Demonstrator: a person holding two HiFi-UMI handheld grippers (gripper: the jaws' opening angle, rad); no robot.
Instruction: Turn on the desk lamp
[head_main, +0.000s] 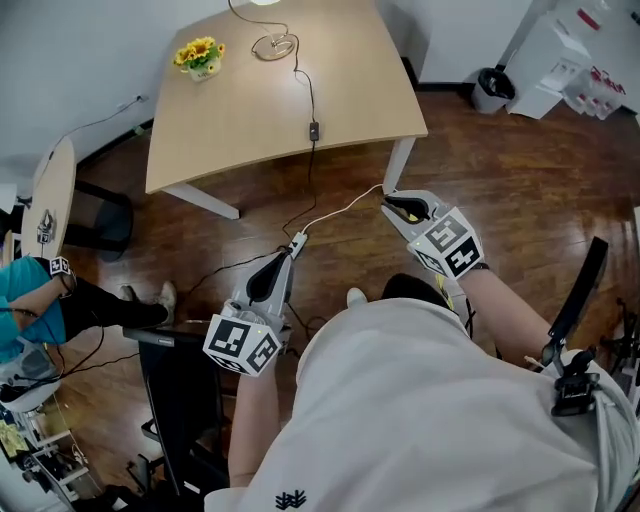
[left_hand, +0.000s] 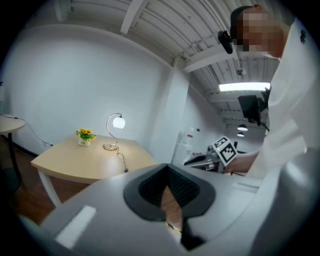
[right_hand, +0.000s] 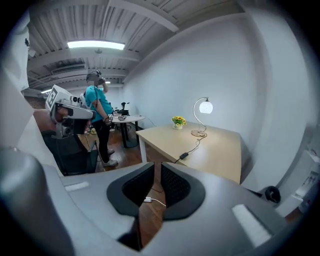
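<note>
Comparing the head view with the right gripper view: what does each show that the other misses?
Head view only: the right gripper's marker cube and the wearer's forearm behind it. Right gripper view only: the ceiling strip light and the lamp's lit globe, mostly cropped from the head view. Both: the table, yellow flowers, lamp base, the cord's inline switch and a person in teal.

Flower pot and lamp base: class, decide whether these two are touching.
Apart. The head view shows a strip of bare tabletop between the flower pot and the lamp base.
</note>
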